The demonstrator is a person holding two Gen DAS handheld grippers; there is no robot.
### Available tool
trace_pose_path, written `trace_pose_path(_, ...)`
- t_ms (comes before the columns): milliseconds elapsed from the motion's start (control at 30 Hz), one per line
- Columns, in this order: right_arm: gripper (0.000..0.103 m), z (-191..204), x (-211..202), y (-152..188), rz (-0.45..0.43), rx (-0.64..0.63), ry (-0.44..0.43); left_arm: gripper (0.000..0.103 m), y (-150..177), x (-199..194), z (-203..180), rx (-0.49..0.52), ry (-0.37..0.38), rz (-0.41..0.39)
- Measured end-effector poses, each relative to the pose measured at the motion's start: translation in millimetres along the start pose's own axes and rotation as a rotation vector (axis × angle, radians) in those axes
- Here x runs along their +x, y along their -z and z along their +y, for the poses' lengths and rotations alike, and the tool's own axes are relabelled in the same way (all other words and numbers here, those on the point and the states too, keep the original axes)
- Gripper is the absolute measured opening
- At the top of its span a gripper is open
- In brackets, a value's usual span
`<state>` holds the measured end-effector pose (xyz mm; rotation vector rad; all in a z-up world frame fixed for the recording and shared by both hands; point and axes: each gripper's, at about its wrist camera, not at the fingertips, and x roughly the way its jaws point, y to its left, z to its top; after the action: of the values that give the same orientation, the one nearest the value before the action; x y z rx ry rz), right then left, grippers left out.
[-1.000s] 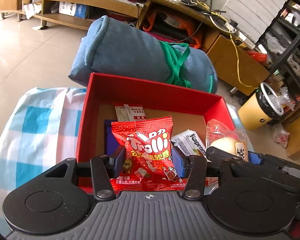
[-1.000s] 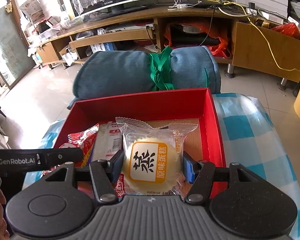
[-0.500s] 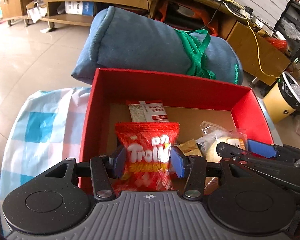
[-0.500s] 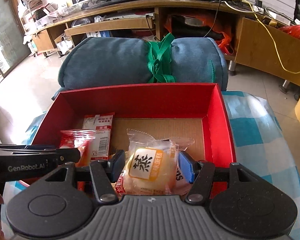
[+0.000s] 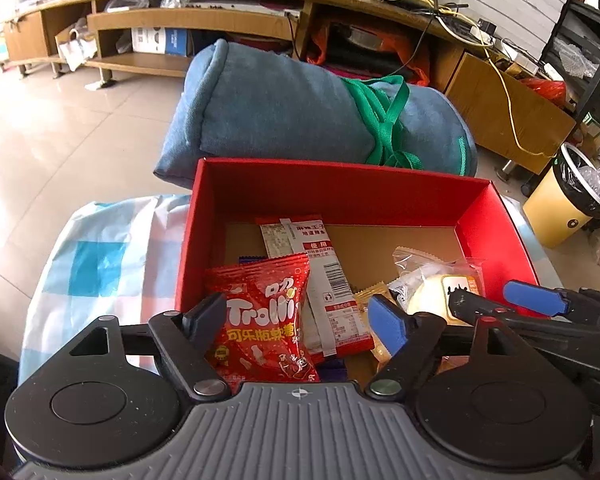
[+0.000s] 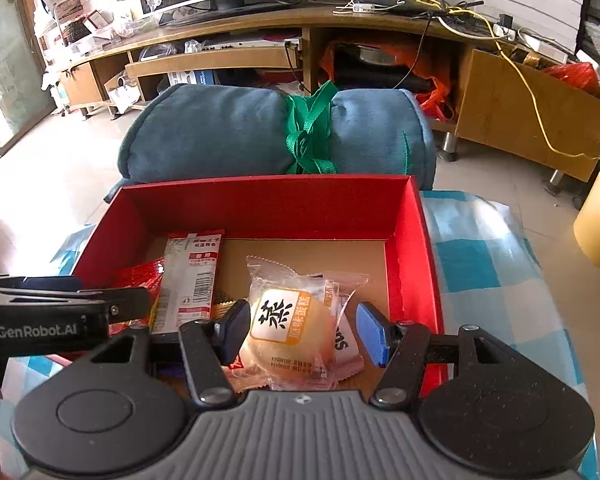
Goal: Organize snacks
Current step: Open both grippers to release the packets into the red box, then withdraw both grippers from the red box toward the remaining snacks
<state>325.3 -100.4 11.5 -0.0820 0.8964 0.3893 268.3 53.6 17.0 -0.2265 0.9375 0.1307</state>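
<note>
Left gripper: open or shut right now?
Open. The left gripper has its fingers spread, a clear gap beside the blue pad; the Trolli bag lies loose in the red box.

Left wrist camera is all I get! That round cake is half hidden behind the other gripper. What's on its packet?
Observer: The cake packet has an orange label with one big black character on it.
Operator: Is the other gripper squeezing it?
Observer: It doesn't look so. The right gripper is open, and its right pad stands clear of the cake.
Operator: Is anything under the cake?
Observer: Yes, a white sachet pokes out from beneath its right side.
</note>
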Motion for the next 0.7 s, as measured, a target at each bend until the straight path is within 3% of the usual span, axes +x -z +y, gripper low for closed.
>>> trace_pose_path(367,0.055,4,-30,16,-0.009,-0.008,0.005,0.086,12,-23,0,0.026,0.004,-0.026)
trace_pose_path(700,0.059,4,-47,45,0.029,0.004,0.009,0.088,37,-36,-2,0.06,0.017,-0.001)
